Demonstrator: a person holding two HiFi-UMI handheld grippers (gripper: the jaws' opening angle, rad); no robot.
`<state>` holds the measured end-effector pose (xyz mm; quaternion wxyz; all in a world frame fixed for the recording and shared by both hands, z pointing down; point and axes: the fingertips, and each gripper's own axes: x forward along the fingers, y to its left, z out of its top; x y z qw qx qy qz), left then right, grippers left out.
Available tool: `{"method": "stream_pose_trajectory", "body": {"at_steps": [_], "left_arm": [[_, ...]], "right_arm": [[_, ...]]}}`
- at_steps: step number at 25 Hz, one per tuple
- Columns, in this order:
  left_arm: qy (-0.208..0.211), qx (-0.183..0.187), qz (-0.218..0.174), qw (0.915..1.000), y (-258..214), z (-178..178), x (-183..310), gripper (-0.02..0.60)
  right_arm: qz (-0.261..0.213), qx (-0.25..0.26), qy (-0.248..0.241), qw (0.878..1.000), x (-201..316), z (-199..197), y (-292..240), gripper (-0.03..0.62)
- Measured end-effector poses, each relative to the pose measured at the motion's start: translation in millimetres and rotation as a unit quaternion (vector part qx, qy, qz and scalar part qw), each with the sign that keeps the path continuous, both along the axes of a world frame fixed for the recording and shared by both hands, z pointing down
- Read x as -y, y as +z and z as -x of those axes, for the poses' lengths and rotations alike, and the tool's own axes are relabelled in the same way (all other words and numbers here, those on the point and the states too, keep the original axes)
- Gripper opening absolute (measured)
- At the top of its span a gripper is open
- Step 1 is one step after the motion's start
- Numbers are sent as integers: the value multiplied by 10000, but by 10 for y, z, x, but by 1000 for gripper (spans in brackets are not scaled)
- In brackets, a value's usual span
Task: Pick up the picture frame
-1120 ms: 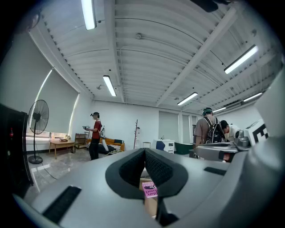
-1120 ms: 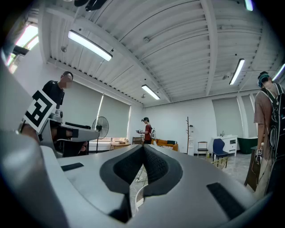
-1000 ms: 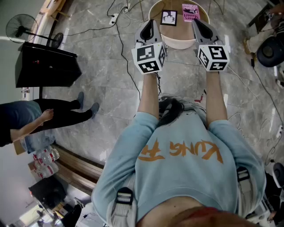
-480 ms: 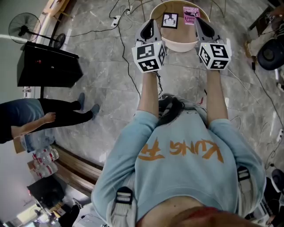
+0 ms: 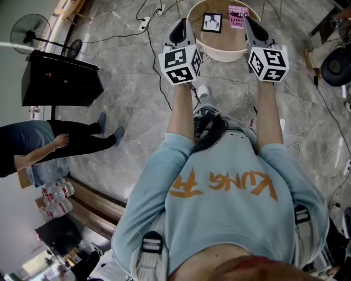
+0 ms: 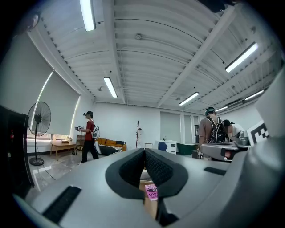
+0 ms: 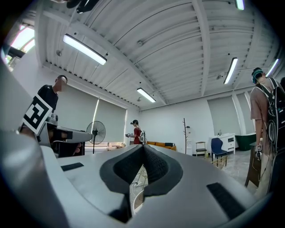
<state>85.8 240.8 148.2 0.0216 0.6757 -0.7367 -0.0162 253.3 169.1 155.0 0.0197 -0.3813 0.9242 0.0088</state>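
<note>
Picture frame (image 5: 211, 22) sits on round table (image 5: 222, 54) by pink card (image 5: 237, 16); marble floor (image 5: 126, 93). L gripper (image 5: 183, 23) & R gripper (image 5: 249, 22) clenched, empty.

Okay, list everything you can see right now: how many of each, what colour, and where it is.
round table: one, pale wood, top centre, just ahead of both claws
picture frame: one, black with a white picture, on the table's left part
pink card: one, pink, on the table, right of the picture frame
fan: one, black, top left
cabinet: one, black, left, beside the fan
cables: several, dark and white, on the grey floor left of the table
bottles: a cluster, clear, lower left
bystander: one, blue top, dark trousers, left edge
left claw: one, grey, shut, empty
right claw: one, grey, shut, empty
sweatshirt: one, light blue, orange print, centre
</note>
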Motion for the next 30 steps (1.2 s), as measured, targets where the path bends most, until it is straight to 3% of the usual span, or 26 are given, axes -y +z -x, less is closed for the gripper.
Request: {"method": "stream_pose_trajectory", "body": {"at_steps": [8, 13, 23, 30], "left_arm": [[99, 52, -166, 9998, 38, 238, 350, 20], [79, -120, -147, 9998, 169, 593, 846, 20], [316, -411, 517, 9973, 756, 1241, 2060, 20], [582, -622, 1178, 9894, 1405, 1673, 3005, 20]], "right_arm": [[-188, -7, 82, 9998, 382, 169, -12, -3], [-240, -126, -34, 9996, 825, 569, 29, -3], [374, -309, 142, 9987, 1936, 1218, 554, -3], [1043, -519, 378, 9925, 2796, 1678, 1205, -3]]}}
